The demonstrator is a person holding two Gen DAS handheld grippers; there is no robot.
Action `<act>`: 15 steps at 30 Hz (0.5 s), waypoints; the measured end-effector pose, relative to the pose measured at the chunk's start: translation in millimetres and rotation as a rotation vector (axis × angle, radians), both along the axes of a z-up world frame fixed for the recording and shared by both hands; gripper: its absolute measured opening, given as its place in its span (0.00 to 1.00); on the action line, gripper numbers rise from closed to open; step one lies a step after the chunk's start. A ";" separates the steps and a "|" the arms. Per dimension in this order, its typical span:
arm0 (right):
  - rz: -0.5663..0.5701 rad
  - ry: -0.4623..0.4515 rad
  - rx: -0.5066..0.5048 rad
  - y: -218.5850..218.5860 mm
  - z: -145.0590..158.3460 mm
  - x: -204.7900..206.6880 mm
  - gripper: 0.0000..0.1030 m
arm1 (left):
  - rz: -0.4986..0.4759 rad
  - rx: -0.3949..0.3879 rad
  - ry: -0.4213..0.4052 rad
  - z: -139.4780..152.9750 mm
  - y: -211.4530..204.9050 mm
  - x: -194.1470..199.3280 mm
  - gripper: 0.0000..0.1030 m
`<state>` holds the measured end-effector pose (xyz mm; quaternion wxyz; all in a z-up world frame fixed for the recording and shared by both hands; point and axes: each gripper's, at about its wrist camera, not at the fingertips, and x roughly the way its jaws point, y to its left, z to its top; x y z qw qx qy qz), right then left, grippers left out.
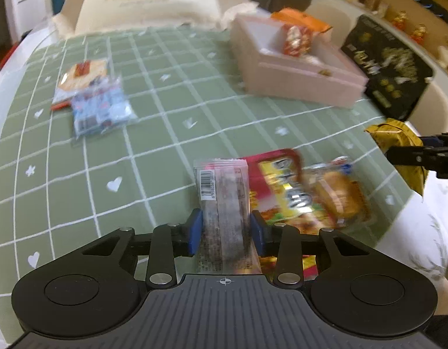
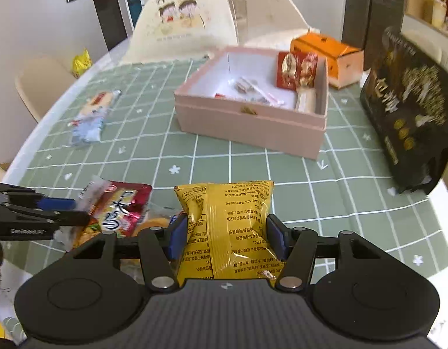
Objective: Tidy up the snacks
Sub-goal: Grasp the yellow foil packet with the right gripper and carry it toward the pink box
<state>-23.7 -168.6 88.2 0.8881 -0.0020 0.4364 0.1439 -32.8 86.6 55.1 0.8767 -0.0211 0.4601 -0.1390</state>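
Pink box (image 2: pixel 250 122) beyond tongs (image 2: pixel 226 237), contents unclear

A round table (image 2: pixel 218 157) with a green checked cloth. Ahead of the right gripper sits an open pink box (image 2: pixel 253 122); an orange carton (image 2: pixel 328 55) behind it, a black bag (image 2: pixel 410 116) far right, snack packets (image 2: pixel 90 116) far left, a red packet (image 2: pixel 119 209) near left.

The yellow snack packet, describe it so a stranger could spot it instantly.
Start at the pink box on the green checked tablecloth, then come to the near edge. There the right gripper clamps the yellow packet, the only plain yellow one.
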 end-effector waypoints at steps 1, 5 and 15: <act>-0.003 -0.009 -0.002 -1.9 4.4 -3.5 0.56 | -0.013 0.003 -0.029 7.0 -2.5 -4.4 0.39; -0.048 -0.043 -0.007 -14.9 20.2 -15.3 0.56 | -0.060 -0.118 -0.136 57.8 -12.2 -3.3 0.39; -0.146 -0.108 0.036 -31.9 48.7 -16.1 0.56 | -0.150 -0.395 -0.234 131.9 -92.6 155.6 0.44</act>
